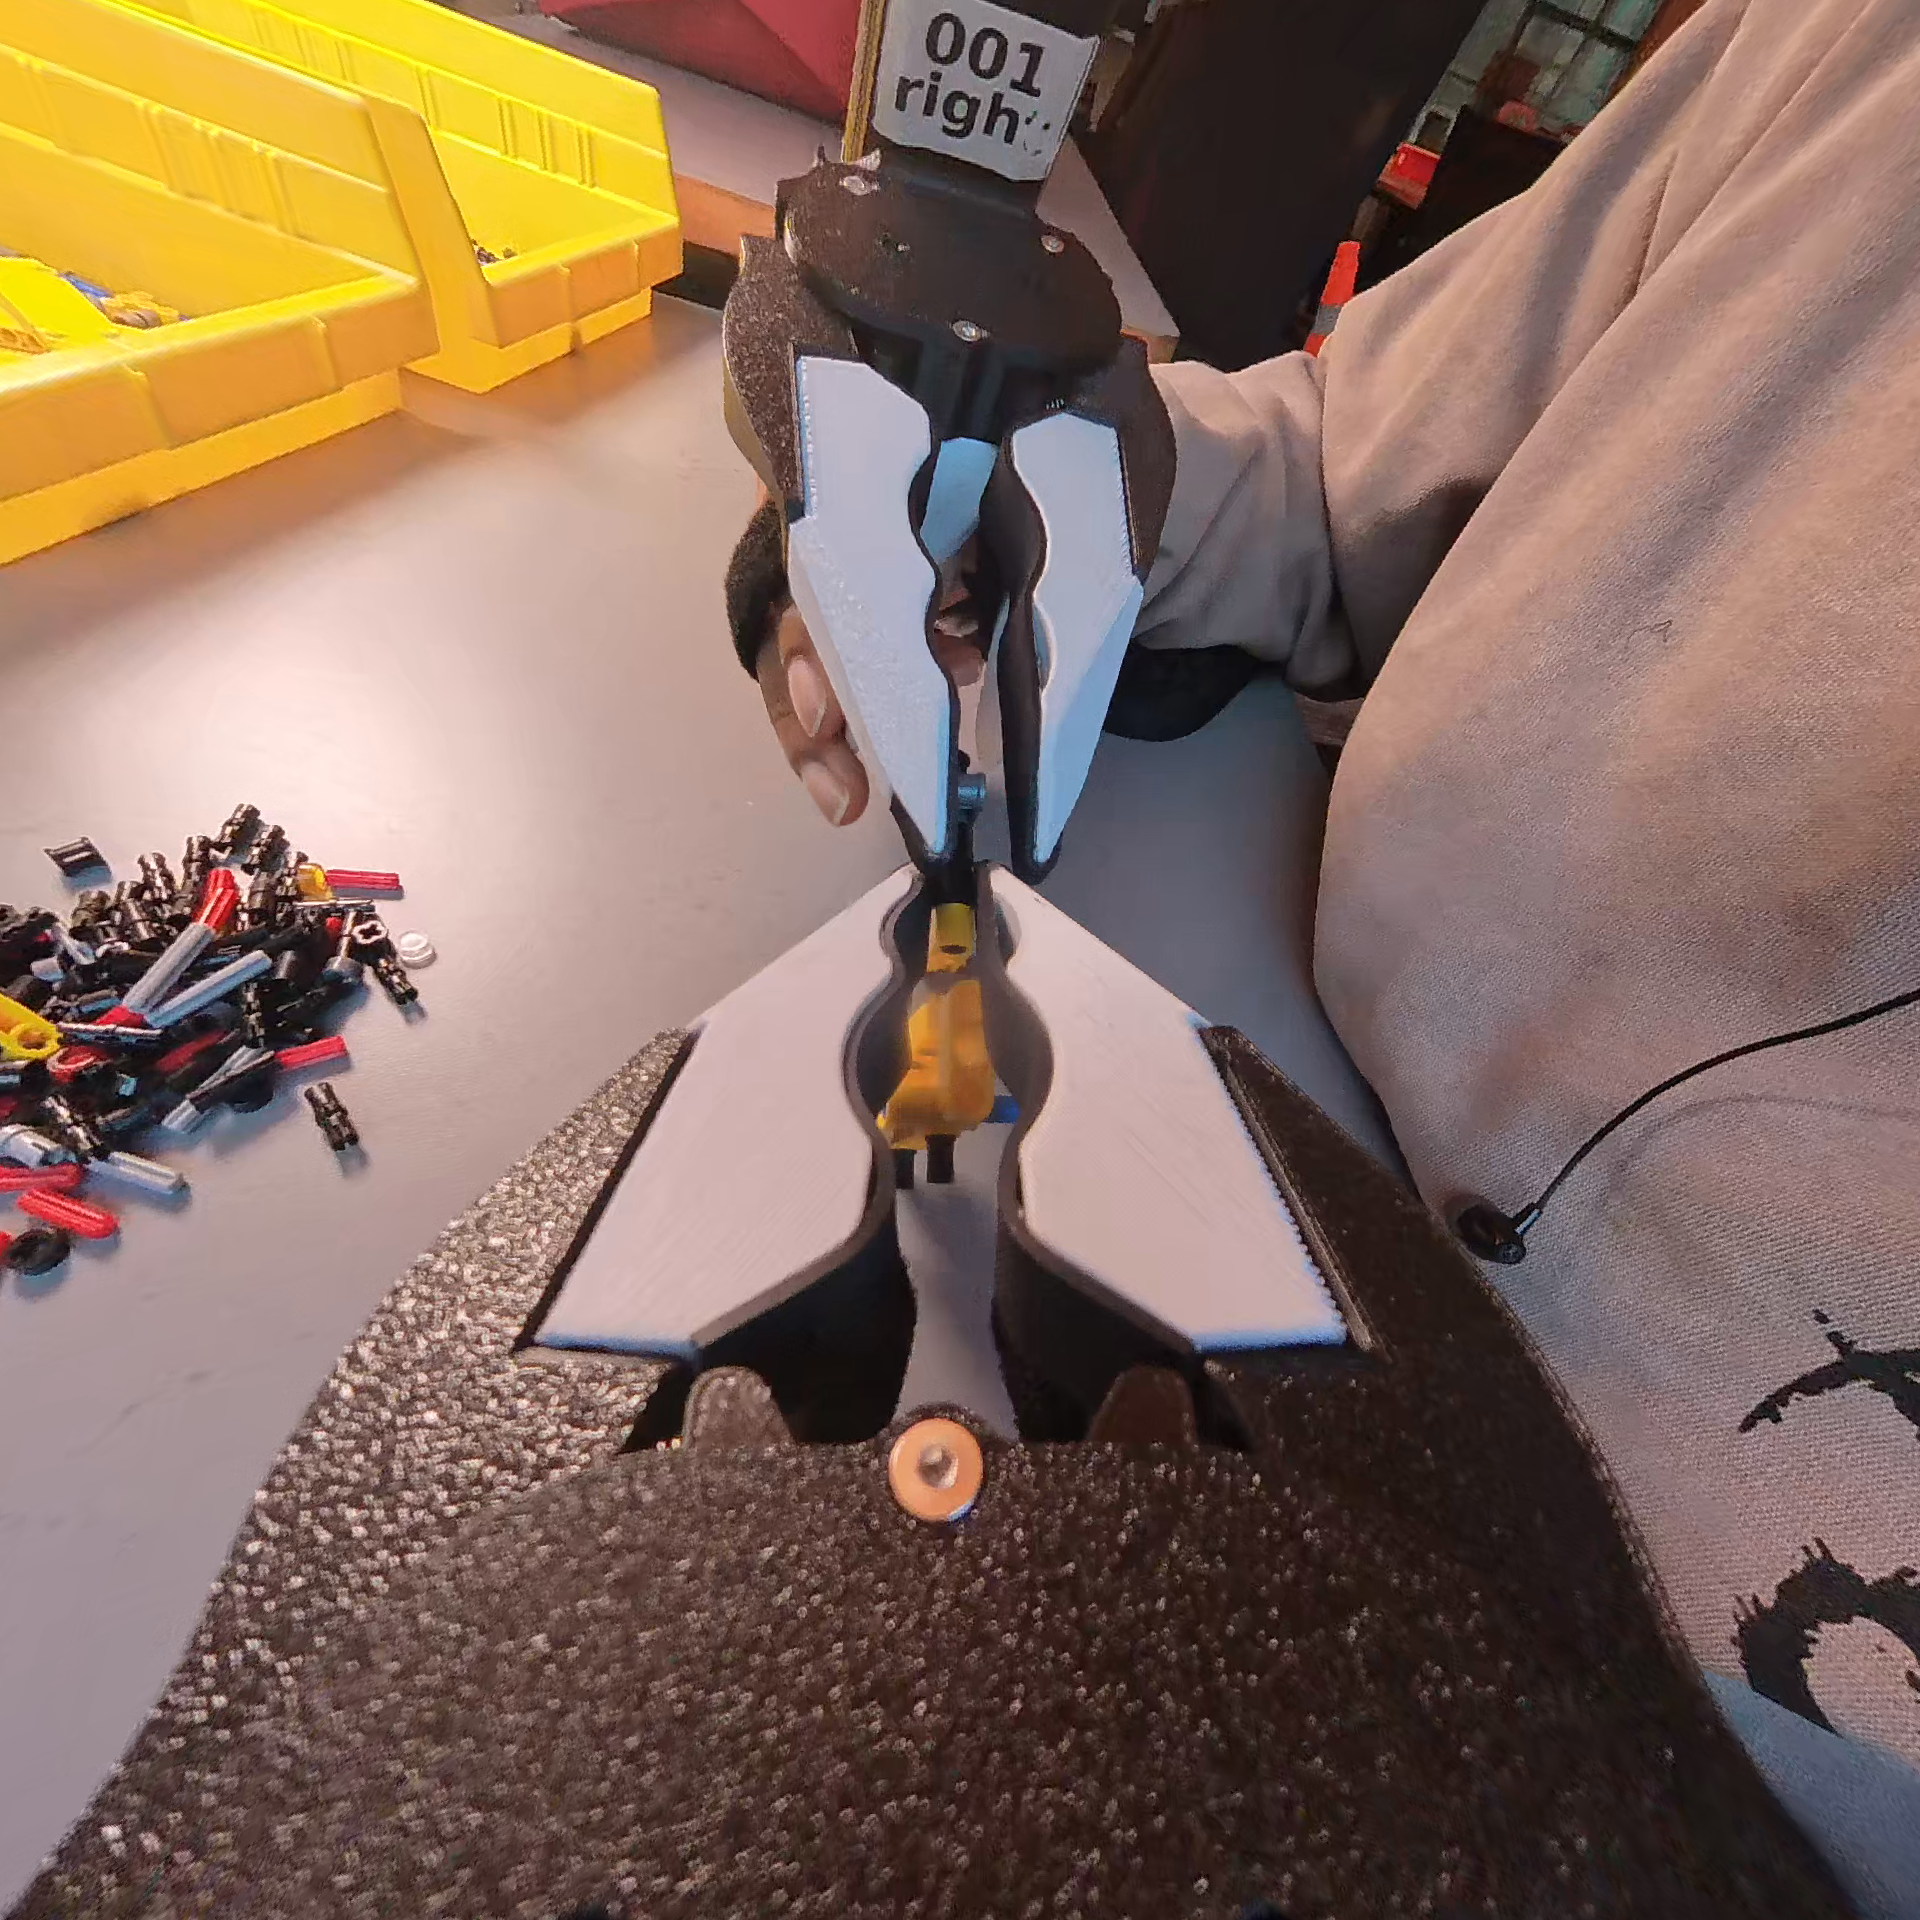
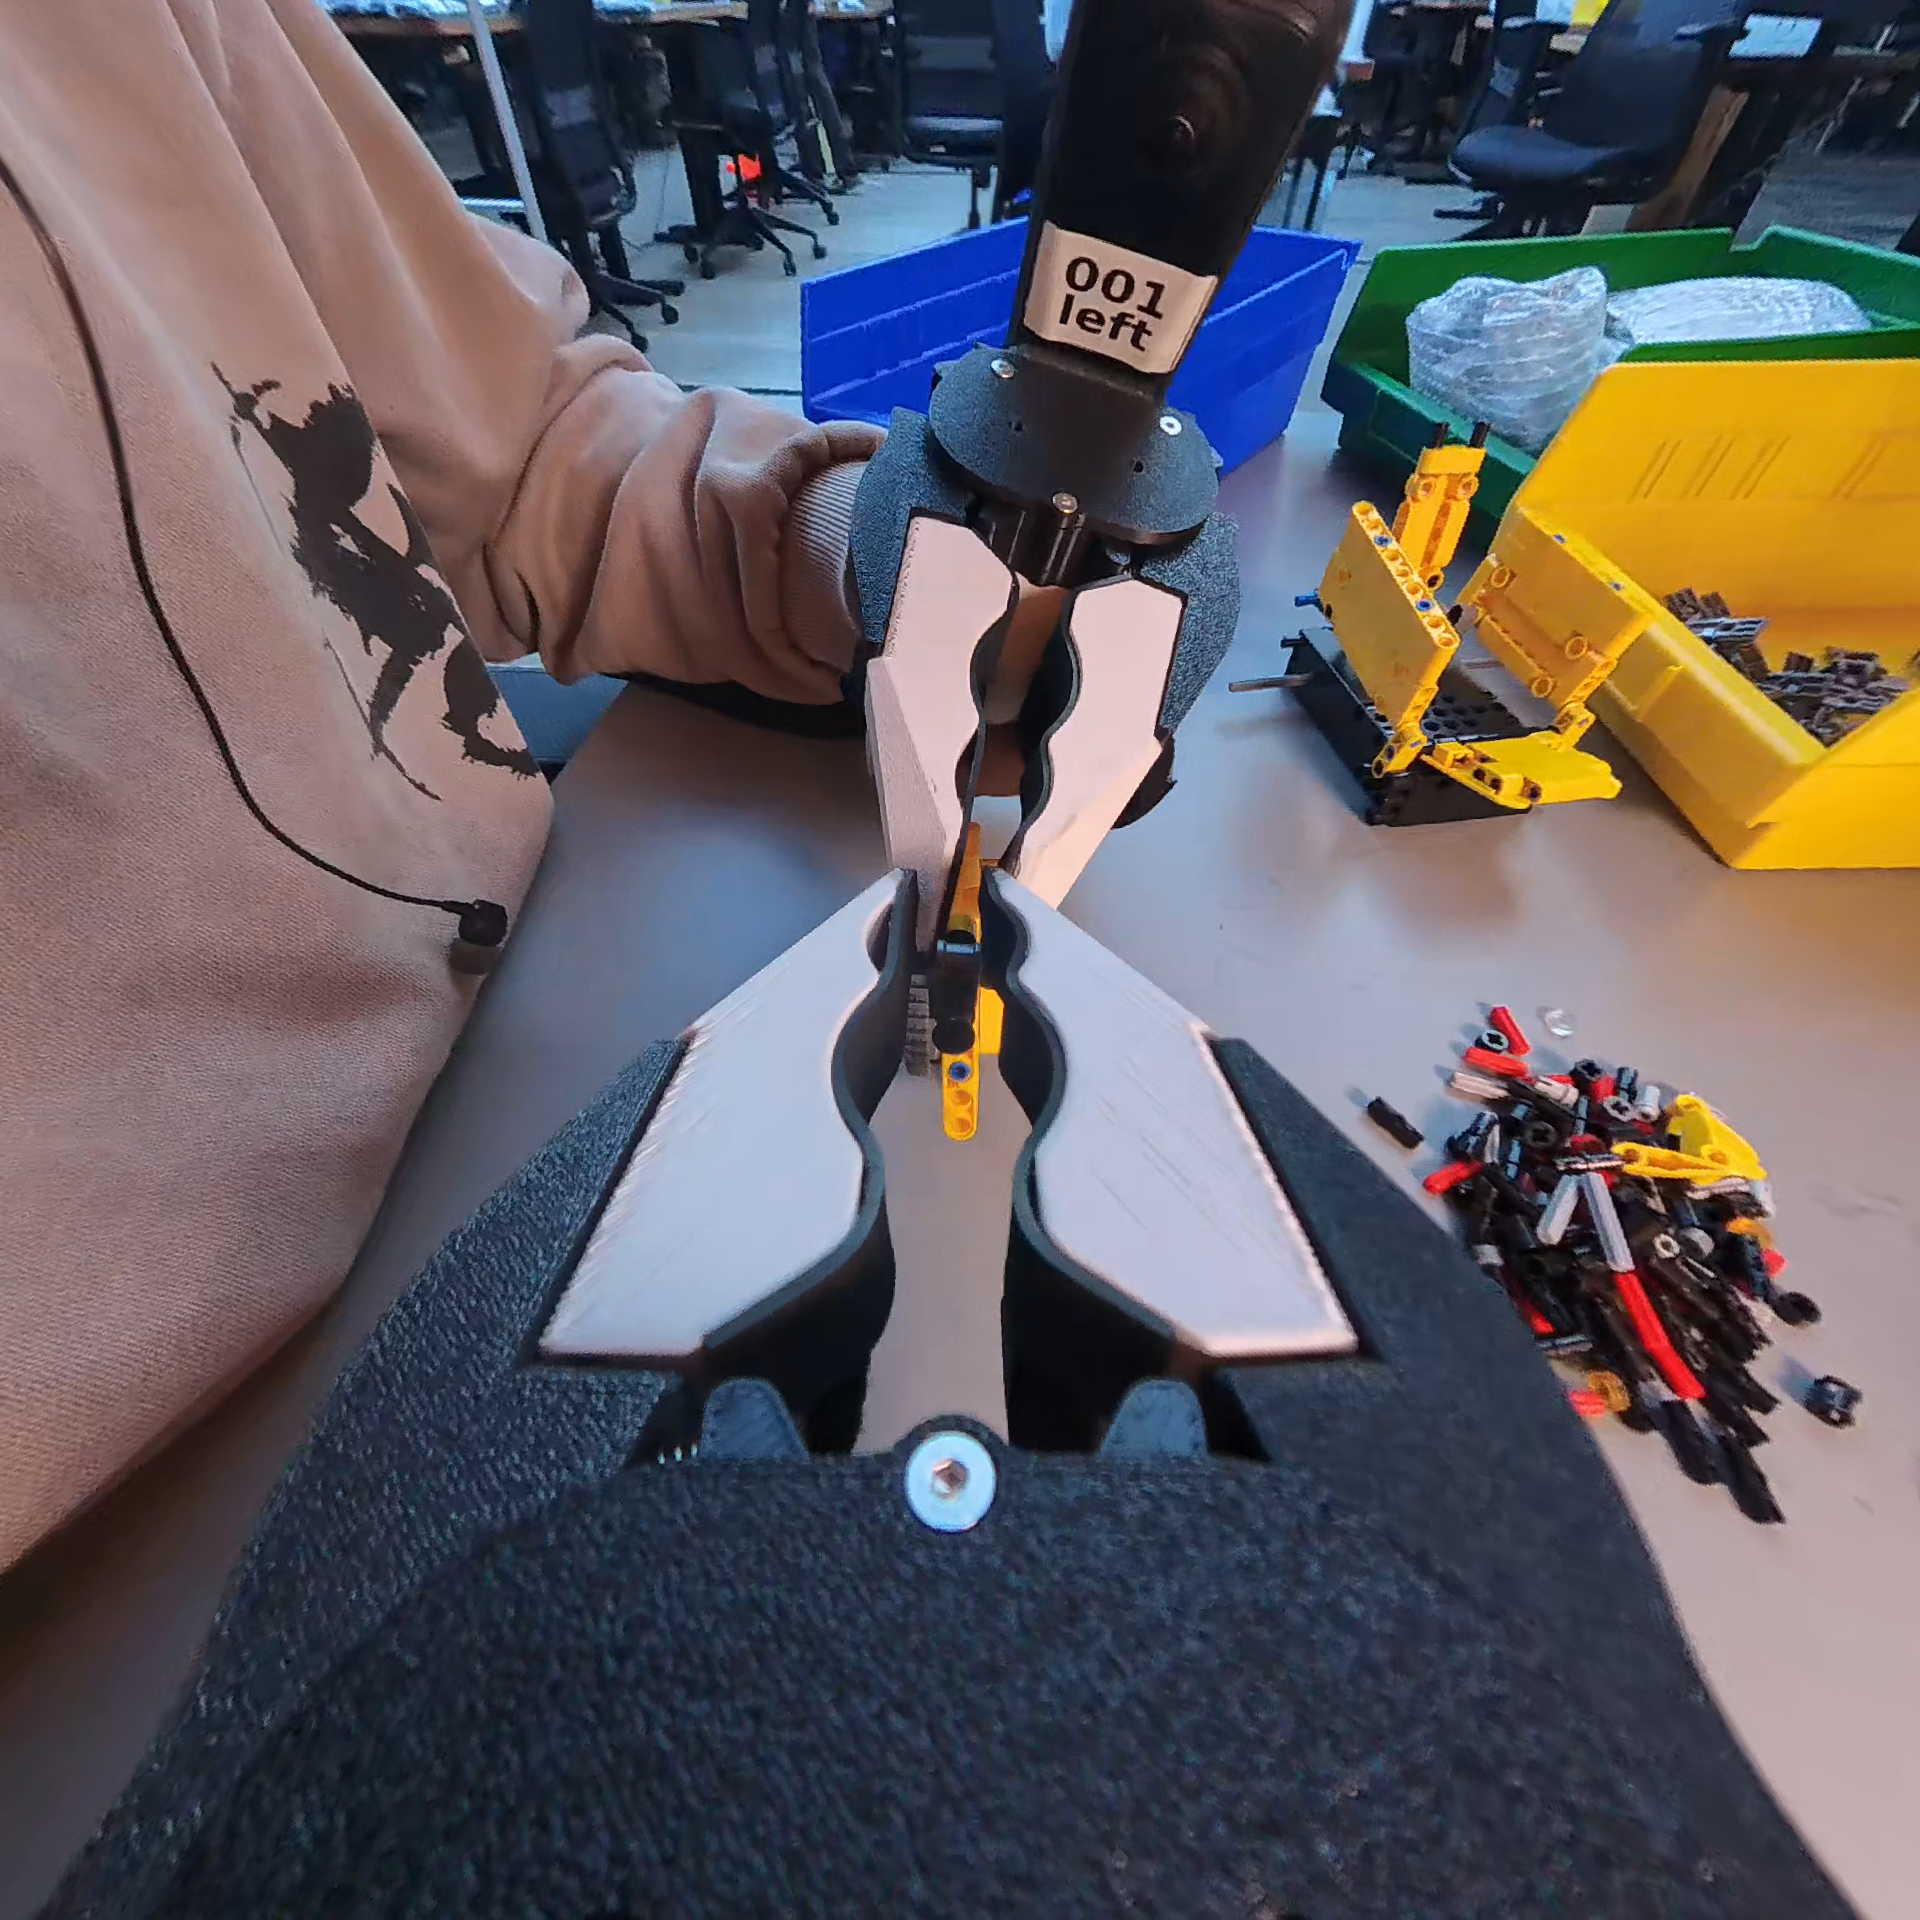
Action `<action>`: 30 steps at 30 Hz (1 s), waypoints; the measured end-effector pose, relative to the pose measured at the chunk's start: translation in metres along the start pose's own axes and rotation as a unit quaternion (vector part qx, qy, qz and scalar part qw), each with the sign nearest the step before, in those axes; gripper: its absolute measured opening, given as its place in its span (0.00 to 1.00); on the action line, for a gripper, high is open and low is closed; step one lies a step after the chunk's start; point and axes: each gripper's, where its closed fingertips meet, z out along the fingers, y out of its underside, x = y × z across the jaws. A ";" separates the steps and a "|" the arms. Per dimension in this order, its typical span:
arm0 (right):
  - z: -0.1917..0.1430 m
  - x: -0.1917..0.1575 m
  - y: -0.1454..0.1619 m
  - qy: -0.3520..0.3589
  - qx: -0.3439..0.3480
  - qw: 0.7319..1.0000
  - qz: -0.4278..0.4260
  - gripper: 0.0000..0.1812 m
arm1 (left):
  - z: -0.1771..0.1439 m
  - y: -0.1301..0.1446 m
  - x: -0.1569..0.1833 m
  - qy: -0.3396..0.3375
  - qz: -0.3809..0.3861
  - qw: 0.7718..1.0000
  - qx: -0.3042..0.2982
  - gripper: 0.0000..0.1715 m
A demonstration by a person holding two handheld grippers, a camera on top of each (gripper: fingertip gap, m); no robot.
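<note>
Yellow brick assembly [image 1: 940, 1060] sits clamped in the left claw [image 1: 951, 914], long axis running along its fingers; right claw [image 2: 951, 914], tip to tip opposite, pinches a black pin [image 2: 956, 987] at the assembly's far end, above the counter [image 1: 520, 623].

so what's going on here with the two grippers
A person in a beige sweatshirt holds two grippers tip to tip above a grey table. The left gripper is shut on a small yellow brick assembly; the right gripper pinches a black piece at the assembly's end. A loose pile of black, red and grey pins lies beside them, with a half-built yellow model and yellow bins beyond.
</note>
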 end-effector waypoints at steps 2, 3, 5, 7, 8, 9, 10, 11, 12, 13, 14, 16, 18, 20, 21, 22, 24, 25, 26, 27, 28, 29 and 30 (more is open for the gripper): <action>0.001 0.002 0.004 0.002 -0.004 1.000 0.002 0.06 | 0.000 0.003 -0.002 -0.003 0.000 1.000 -0.005 0.04; 0.001 0.001 0.003 -0.003 0.000 1.000 0.005 0.01 | 0.000 0.004 -0.003 -0.003 -0.005 1.000 -0.007 0.04; -0.002 0.003 -0.005 0.000 0.022 1.000 0.014 0.00 | -0.001 0.004 -0.004 -0.004 -0.008 1.000 -0.007 0.04; -0.010 0.011 -0.013 0.012 0.043 0.999 0.023 0.00 | -0.008 0.002 -0.012 -0.020 -0.011 1.000 -0.001 0.04; -0.015 0.016 -0.016 0.023 0.049 0.998 0.028 0.00 | -0.012 0.002 -0.017 -0.029 -0.017 0.999 0.000 0.04; -0.019 0.021 -0.015 0.030 0.048 0.998 0.034 0.00 | -0.017 0.001 -0.021 -0.034 -0.022 0.999 0.005 0.04; -0.021 0.025 -0.012 0.037 0.042 0.998 0.039 0.00 | -0.021 0.000 -0.025 -0.042 -0.026 0.999 0.011 0.04; -0.022 0.029 -0.009 0.049 0.038 0.997 0.042 0.00 | -0.024 -0.001 -0.028 -0.047 -0.028 0.998 0.014 0.04; -0.022 0.031 -0.008 0.057 0.041 0.997 0.043 0.00 | -0.025 -0.003 -0.029 -0.051 -0.028 0.998 0.017 0.04; -0.021 0.031 -0.008 0.055 0.043 0.997 0.045 0.00 | -0.026 -0.004 -0.029 -0.051 -0.027 0.998 0.020 0.04; -0.019 0.030 -0.006 0.052 0.041 0.997 0.045 0.01 | -0.025 -0.004 -0.028 -0.050 -0.027 0.998 0.020 0.04; -0.014 0.029 -0.003 0.054 0.034 0.997 0.041 0.13 | -0.022 -0.004 -0.026 -0.046 -0.025 0.998 0.018 0.04; -0.009 0.026 -0.001 0.049 0.034 0.997 0.039 0.18 | -0.018 -0.003 -0.022 -0.041 -0.021 0.999 0.015 0.04; -0.005 0.023 -0.002 0.043 0.038 0.998 0.040 0.18 | -0.016 -0.002 -0.020 -0.035 -0.018 0.999 0.011 0.04; -0.004 0.022 -0.002 0.038 0.039 0.998 0.040 0.16 | -0.015 -0.002 -0.019 -0.033 -0.017 0.999 0.011 0.04; -0.003 0.021 -0.001 0.037 0.035 0.998 0.038 0.13 | -0.014 -0.002 -0.017 -0.030 -0.017 0.999 0.011 0.04; -0.003 0.020 0.003 0.038 0.025 0.999 0.020 0.08 | -0.014 -0.003 -0.015 -0.024 -0.017 1.000 0.011 0.04; -0.004 0.019 0.003 0.040 0.024 0.999 0.011 0.06 | -0.014 -0.003 -0.014 -0.019 -0.017 1.000 0.011 0.04; -0.004 0.019 0.003 0.039 0.023 0.999 0.003 0.05 | -0.014 -0.003 -0.013 -0.016 -0.017 1.000 0.011 0.04; -0.005 0.017 0.003 0.036 0.020 0.999 -0.002 0.05 | -0.013 -0.002 -0.011 -0.014 -0.016 1.000 0.009 0.04; -0.004 0.016 0.004 0.035 0.017 0.999 -0.009 0.05 | -0.013 -0.002 -0.010 -0.011 -0.015 1.000 0.007 0.04; -0.003 0.015 0.005 0.035 0.013 0.999 -0.019 0.04 | -0.013 -0.001 -0.009 -0.008 -0.014 1.000 0.007 0.04; -0.002 0.013 0.007 0.034 0.007 0.999 -0.030 0.04 | -0.013 -0.001 -0.008 -0.004 -0.013 1.000 0.007 0.04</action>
